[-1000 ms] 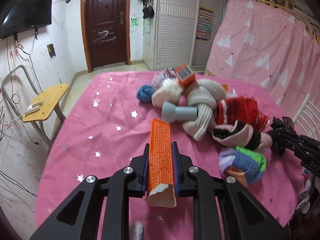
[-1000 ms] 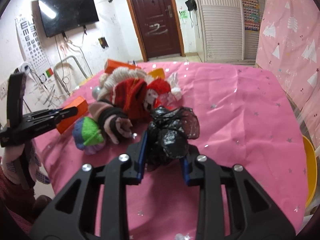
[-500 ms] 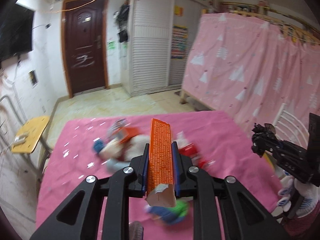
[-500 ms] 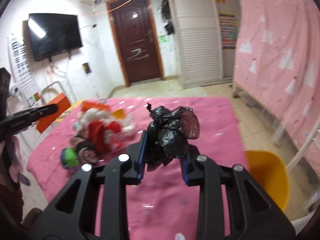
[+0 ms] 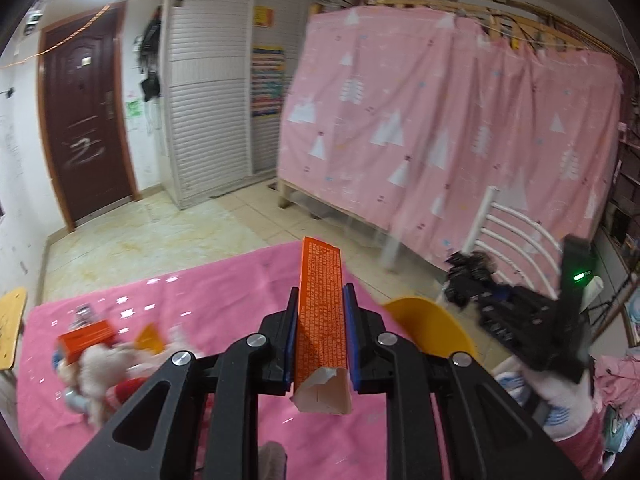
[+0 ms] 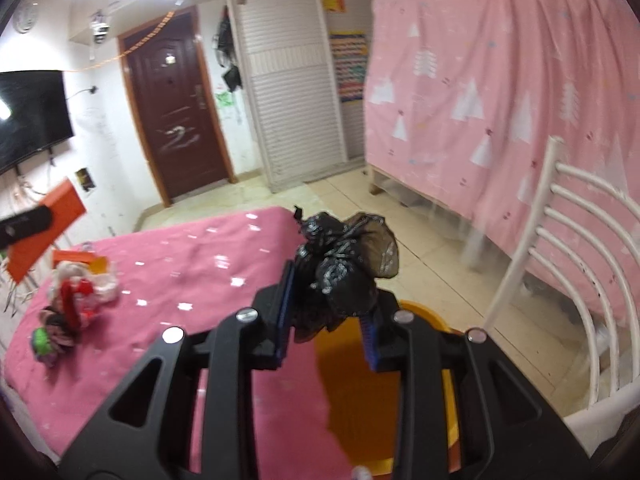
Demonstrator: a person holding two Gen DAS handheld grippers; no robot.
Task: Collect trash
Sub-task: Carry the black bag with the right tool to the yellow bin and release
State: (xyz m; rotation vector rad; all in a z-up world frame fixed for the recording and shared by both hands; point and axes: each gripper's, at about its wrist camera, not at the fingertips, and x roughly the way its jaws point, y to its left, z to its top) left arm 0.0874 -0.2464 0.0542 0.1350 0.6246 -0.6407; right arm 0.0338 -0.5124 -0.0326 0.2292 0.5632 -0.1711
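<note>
Trash is in both our tongs: the left gripper (image 5: 321, 334) is clamped tight on a flattened orange carton (image 5: 321, 320) with a torn end, and the right gripper (image 6: 326, 316) is closed partway around a crumpled black plastic bag (image 6: 344, 268), its blue pads pressing into the bundle. Both pieces hang in the air above the edge of the table with the pink star-print cloth (image 6: 192, 264). More clutter lies on that cloth: a second orange box (image 5: 86, 334) and a heap of knitted and stuffed things (image 6: 74, 300), blurred here.

We judge that we are in the carry step, with the pickup done and the drop not yet made. A yellow tub (image 6: 404, 396) sits on the floor just beside the table corner, under the right gripper, next to a white slatted chair (image 6: 580, 248). It looks like the likely bin, though we cannot be sure.

Next we need both loads brought over the tub's mouth, then each pair of jaws opened so carton and bag fall inside and not onto the cloth.
</note>
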